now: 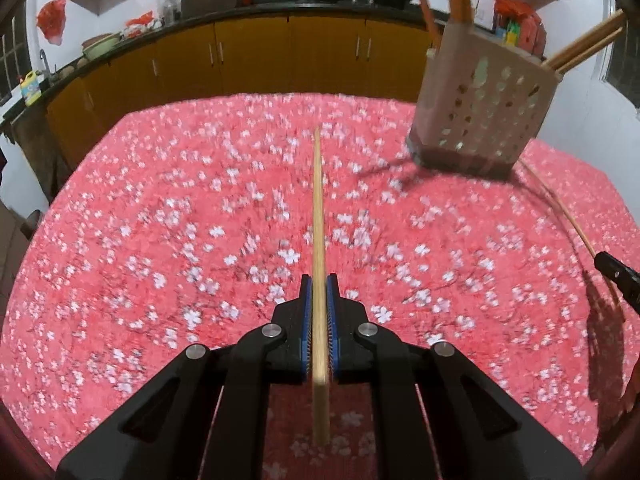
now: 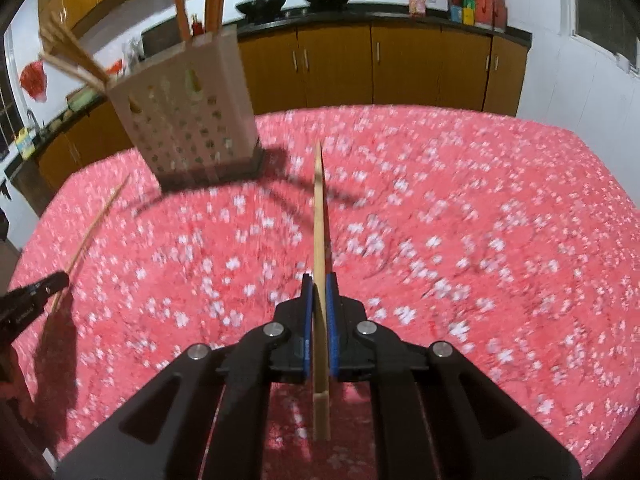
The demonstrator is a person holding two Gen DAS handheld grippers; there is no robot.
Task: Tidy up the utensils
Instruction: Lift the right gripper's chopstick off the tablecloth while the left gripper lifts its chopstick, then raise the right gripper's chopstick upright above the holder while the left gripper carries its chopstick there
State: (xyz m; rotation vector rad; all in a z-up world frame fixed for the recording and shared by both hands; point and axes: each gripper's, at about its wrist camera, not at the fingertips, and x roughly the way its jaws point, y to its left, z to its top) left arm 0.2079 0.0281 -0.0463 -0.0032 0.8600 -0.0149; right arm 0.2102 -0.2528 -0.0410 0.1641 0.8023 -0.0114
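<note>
while both fingers pinch slim wooden chopsticks, perforated plastic holder, blossom-print cloth

Each fisheye camera sits just behind its own jaws and looks forward and steeply down along them at the flowered pink tablecloth on the desk, from close above it. The left wrist view has the perforated utensil holder at its upper right; the right wrist view has it at upper left. Both share the cloth, the holder and the kitchen cabinets beyond.
</note>
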